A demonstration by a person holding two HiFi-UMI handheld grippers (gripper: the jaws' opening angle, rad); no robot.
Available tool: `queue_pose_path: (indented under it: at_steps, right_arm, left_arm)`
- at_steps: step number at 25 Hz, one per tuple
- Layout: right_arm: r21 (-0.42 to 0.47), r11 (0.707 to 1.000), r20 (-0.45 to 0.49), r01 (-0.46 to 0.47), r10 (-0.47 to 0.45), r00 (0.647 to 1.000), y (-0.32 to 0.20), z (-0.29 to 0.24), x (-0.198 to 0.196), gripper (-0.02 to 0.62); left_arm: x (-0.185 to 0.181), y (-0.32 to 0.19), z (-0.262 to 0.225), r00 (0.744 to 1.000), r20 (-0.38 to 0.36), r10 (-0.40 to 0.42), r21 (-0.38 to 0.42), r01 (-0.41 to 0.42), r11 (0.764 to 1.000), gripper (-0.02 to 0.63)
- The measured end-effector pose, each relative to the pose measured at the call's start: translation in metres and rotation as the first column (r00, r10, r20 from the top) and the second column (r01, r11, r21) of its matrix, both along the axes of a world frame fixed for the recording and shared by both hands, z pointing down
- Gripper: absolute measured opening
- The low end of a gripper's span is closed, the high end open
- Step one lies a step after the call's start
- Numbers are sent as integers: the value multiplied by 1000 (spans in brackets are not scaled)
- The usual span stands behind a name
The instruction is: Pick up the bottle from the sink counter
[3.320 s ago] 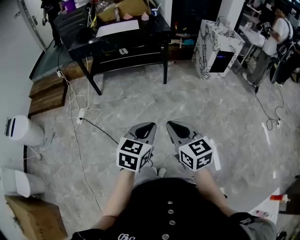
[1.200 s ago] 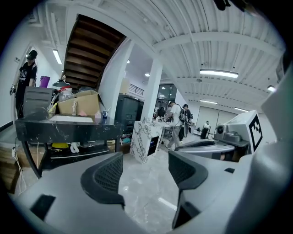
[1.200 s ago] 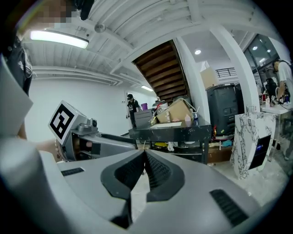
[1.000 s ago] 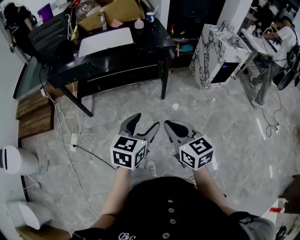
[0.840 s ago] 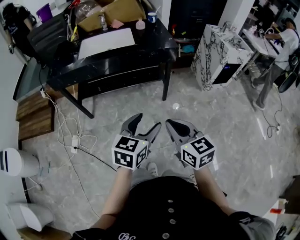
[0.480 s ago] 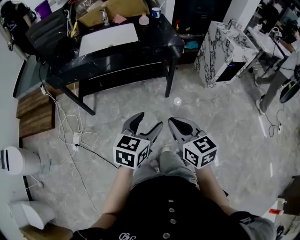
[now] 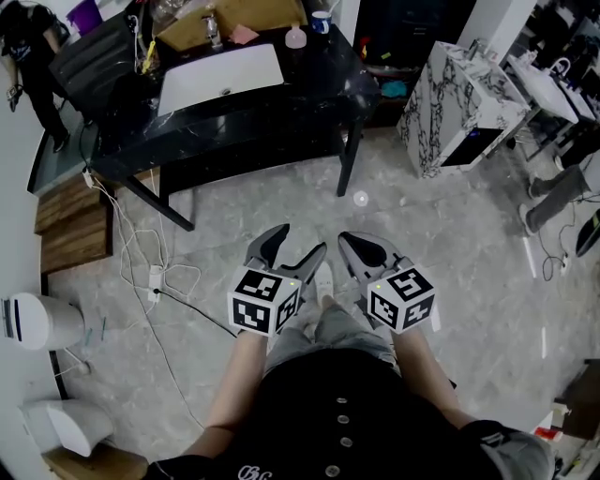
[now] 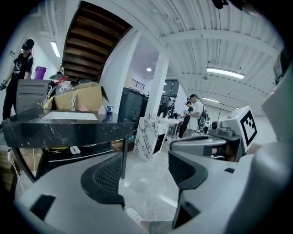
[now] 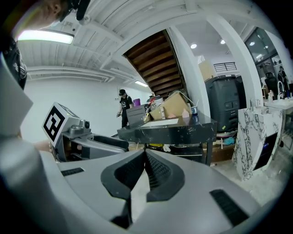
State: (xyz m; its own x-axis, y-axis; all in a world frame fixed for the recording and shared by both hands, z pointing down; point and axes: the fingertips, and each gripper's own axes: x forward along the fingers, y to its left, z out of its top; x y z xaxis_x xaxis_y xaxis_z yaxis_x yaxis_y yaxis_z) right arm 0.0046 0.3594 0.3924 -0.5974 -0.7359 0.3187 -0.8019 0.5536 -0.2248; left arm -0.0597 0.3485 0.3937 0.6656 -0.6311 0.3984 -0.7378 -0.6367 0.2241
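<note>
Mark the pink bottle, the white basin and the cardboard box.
pink bottle (image 7: 295,38): head view, on its body.
white basin (image 7: 206,80): head view, on its bare floor.
cardboard box (image 7: 253,11): head view, on its top flap.

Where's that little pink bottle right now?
In the head view the pink bottle stands near the back of the black counter, just right of the white sink basin and left of a blue cup.
</note>
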Motion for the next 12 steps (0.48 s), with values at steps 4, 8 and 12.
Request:
queue_pose_path:
  at_steps: [4,8,12]
  right_arm:
    - [10,1000,2,12,-12,1000,-34,-3,-1,6]
    - [8,999,-3,34,-34,999,-70,0,1,6]
    - [14,998,8,55,-55,998,-114,-7,4,6]
  left_arm:
    - [-3,-33,-1,1000,7,-14,4,14,1000,309]
    - [-3,-70,-2,999,5,-49,11,49,999,310]
    - [1,-112,-8,998,12,-63,24,63,998,310]
